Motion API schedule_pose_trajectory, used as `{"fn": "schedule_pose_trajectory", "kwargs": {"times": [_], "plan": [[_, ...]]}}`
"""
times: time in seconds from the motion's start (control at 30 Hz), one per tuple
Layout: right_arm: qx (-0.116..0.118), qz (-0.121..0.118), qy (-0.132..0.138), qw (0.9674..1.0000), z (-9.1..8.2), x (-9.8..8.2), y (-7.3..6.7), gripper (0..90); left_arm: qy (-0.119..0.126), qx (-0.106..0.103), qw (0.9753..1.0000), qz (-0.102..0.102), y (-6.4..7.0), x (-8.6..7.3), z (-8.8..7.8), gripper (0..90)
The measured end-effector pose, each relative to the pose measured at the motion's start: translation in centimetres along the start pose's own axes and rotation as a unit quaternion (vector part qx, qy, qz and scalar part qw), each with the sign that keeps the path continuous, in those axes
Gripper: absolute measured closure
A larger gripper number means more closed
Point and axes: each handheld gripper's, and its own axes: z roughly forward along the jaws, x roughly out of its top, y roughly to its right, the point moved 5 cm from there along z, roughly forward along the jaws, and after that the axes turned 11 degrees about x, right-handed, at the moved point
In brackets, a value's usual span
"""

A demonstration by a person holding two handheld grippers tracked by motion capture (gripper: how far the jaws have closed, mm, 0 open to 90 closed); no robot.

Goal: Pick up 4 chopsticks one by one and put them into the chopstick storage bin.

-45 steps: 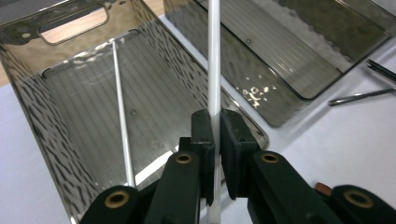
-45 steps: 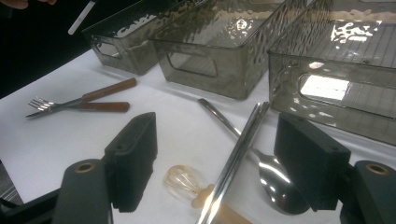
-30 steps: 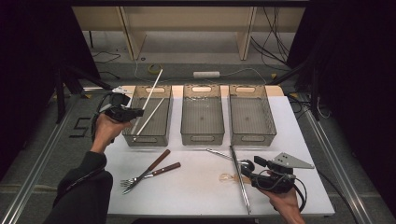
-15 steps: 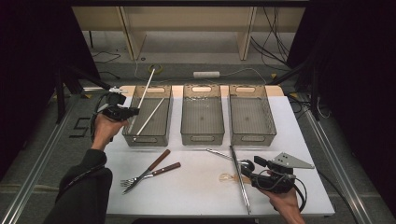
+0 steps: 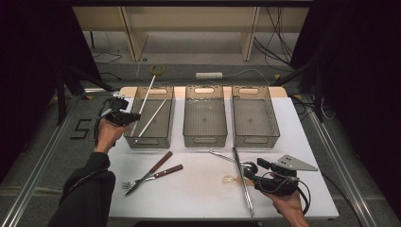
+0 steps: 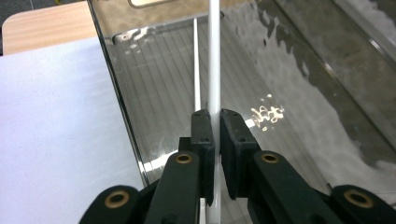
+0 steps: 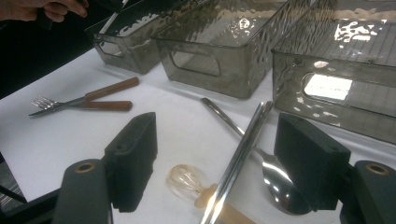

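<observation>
Over the left bin (image 5: 134, 124), the left gripper (image 6: 214, 122) has its jaws squeezed tight on a long white stick (image 6: 214, 56). The stick leans up and away, with its low end at the gripper and its top end poking out past the far rim of the bin. A second white stick (image 5: 152, 119) lies slanted inside that same bin. The job in hand looks like sorting things into the bins, and this step is putting the stick down beside the other one.

Next, the hand likely needs to tip the stick flatter and bring it low, so the whole length fits between the bin walls. Then the jaws can let go. If they let go too high, the stick could tip over the rim.

Near the front of the table (image 5: 198, 189), the right gripper (image 7: 215, 161) has its jaws wide apart and holds nothing. Between them lie a long shiny metal rod (image 7: 240, 154), a spoon (image 7: 275, 179) and a small whisk (image 7: 187, 179), all on the table. Two forks (image 5: 149, 174) with wooden handles wait farther left. The middle bin (image 5: 205, 140) and the right bin (image 5: 254, 140) look empty.
</observation>
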Motion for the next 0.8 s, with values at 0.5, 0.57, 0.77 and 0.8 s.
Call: {"fn": "schedule_pose_trajectory", "kwargs": {"times": [0.5, 0.57, 0.77, 0.8], "plan": [[0.001, 0.000, 0.000, 1.0000, 0.0, 0.0, 0.0, 31.0, -0.030, 0.005, 0.9995, -0.001, 0.0, -0.7, 1.1, 83.1], [0.001, 0.000, -0.001, 1.0000, 0.0, 0.0, 0.0, 31.0, -0.030, 0.011, 0.9995, -0.007, 0.1, -0.7, 1.3, 82.4], [0.001, 0.001, 0.000, 1.0000, 0.0, 0.0, 0.0, 31.0, -0.030, 0.009, 0.9994, -0.014, 0.3, -0.6, 1.0, 74.0], [0.001, 0.001, 0.000, 1.0000, 0.0, 0.0, 0.0, 31.0, -0.028, 0.008, 0.9994, -0.017, 0.4, -0.5, 0.9, 70.9]]}}
